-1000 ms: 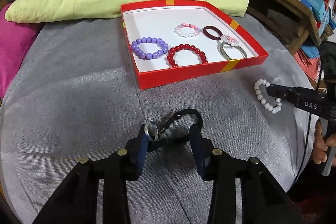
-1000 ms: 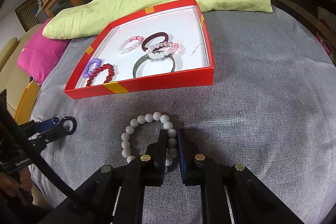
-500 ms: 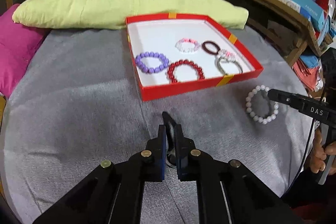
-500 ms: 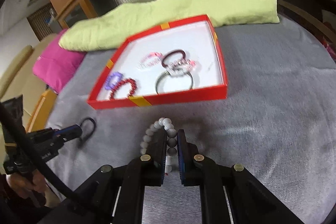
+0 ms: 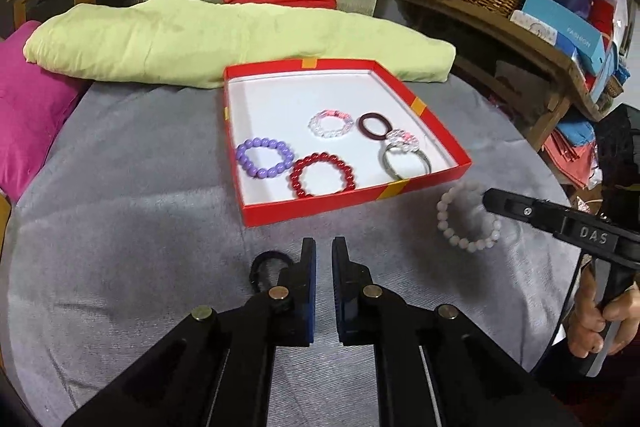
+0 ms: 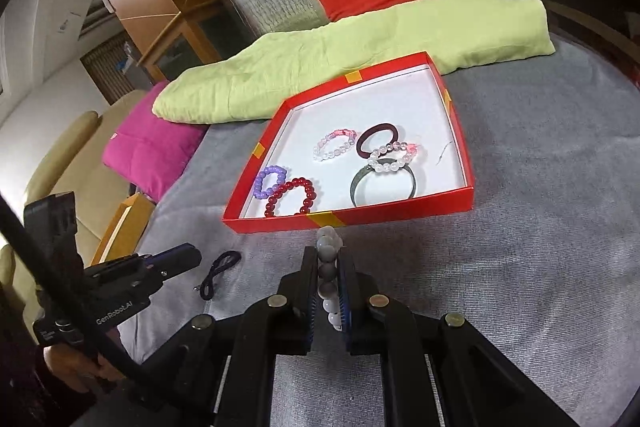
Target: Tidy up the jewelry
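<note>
The left gripper was pressed together on nothing. The thin black cord loop lay ungrasped just beside it on the grey cloth. Further right, the right gripper pinched the white bead bracelet near the shallow red cardboard box. Next, the bracelet probably needed carrying over the rim, and the cord needed a fresh grasp.

Six beaded bracelets, one bangle, two hair ties, one box
</note>
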Demonstrator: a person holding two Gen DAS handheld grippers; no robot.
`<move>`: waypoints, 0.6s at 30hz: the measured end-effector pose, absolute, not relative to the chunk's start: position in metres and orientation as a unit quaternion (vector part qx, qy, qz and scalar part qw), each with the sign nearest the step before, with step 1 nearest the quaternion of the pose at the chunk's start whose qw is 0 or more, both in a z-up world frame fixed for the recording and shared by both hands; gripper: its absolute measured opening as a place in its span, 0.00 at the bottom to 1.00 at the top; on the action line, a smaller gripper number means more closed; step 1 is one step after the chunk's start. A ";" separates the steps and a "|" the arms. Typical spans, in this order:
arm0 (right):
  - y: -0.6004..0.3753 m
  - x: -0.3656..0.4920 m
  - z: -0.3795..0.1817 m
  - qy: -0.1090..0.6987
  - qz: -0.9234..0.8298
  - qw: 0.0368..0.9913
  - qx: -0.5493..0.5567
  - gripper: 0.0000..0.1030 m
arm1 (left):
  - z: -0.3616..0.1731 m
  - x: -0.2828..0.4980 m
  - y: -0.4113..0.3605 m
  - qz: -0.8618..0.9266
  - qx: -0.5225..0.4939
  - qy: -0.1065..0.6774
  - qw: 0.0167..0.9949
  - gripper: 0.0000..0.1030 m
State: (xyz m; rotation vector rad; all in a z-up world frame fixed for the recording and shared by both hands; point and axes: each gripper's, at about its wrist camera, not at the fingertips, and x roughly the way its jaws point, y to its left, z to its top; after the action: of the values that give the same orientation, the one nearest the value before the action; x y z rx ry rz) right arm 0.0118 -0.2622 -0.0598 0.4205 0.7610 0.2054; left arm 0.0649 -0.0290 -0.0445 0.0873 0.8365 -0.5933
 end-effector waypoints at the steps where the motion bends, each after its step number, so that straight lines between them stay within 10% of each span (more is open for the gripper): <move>1: -0.263 0.012 -0.060 0.368 0.100 0.902 0.204 0.10 | -0.043 0.064 -0.030 -0.285 0.042 0.398 0.871 0.08; 18: -0.268 0.009 -0.056 0.365 0.112 0.899 0.212 0.10 | -0.032 0.061 -0.028 -0.303 0.036 0.376 0.875 0.08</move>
State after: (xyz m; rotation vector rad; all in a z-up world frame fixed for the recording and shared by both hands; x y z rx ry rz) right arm 0.0091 -0.2683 -0.0565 0.4389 0.7563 0.2315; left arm 0.0609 -0.0279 -0.0321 0.0761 0.7842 -0.6317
